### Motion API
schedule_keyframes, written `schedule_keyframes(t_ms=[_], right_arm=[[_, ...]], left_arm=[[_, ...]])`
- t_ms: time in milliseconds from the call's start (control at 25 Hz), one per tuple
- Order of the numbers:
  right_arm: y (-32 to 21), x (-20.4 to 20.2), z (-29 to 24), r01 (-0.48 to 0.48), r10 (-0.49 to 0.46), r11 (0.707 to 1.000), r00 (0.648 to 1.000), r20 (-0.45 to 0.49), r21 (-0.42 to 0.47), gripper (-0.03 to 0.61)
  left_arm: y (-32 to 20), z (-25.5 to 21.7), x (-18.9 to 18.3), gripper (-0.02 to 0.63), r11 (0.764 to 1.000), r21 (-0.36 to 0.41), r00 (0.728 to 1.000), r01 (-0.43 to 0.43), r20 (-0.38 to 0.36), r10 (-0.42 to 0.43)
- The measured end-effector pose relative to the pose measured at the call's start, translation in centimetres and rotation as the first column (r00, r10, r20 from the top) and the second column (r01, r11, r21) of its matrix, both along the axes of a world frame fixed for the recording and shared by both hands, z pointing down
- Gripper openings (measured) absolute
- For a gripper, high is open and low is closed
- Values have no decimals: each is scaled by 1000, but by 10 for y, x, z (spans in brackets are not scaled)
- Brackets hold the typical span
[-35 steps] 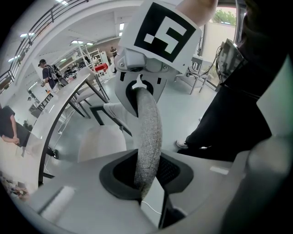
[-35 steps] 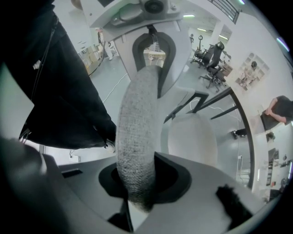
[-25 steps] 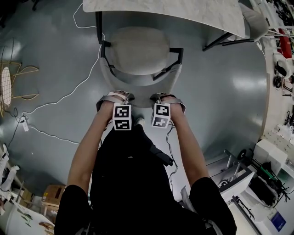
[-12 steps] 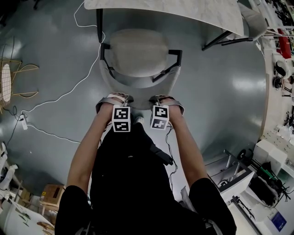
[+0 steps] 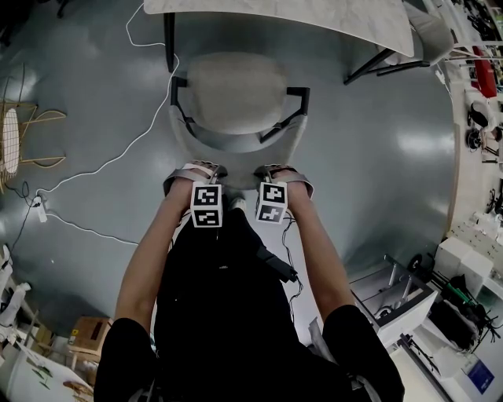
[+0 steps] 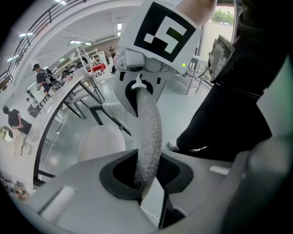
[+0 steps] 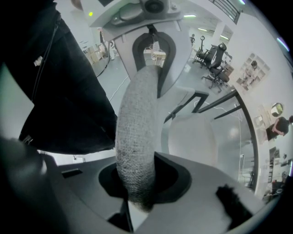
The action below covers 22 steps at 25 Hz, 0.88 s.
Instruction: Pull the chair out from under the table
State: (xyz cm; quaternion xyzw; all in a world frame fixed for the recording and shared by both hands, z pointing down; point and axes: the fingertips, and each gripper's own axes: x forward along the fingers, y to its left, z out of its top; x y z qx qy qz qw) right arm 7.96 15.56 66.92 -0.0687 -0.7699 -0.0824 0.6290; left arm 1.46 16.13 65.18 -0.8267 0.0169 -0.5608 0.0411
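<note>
Grey chair backrest (image 5: 236, 147) clamped; left gripper (image 5: 206, 168), right gripper (image 5: 271, 169) pointing down.

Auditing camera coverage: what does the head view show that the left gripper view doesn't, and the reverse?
Head view only: the whole chair from above, both forearms, and the white cable across the floor.

Left gripper view only: the left claw shut on the grey backrest rim seen close up, and bystanders in the background.

Both: the chair, the table, and the right claw clamped on the same rim.
</note>
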Motion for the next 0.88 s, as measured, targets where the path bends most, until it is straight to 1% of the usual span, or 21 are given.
schedule_keyframes(t_ms=[400, 880], right_arm=[[22, 1, 1, -5, 5, 1000, 1000, 10, -6, 81], [33, 4, 1, 1, -1, 1000, 1000, 10, -7, 81]], left_arm=[[23, 1, 3, 86, 1000, -9, 1000, 3, 1, -3], [34, 2, 5, 86, 1000, -15, 1000, 11, 10, -11]])
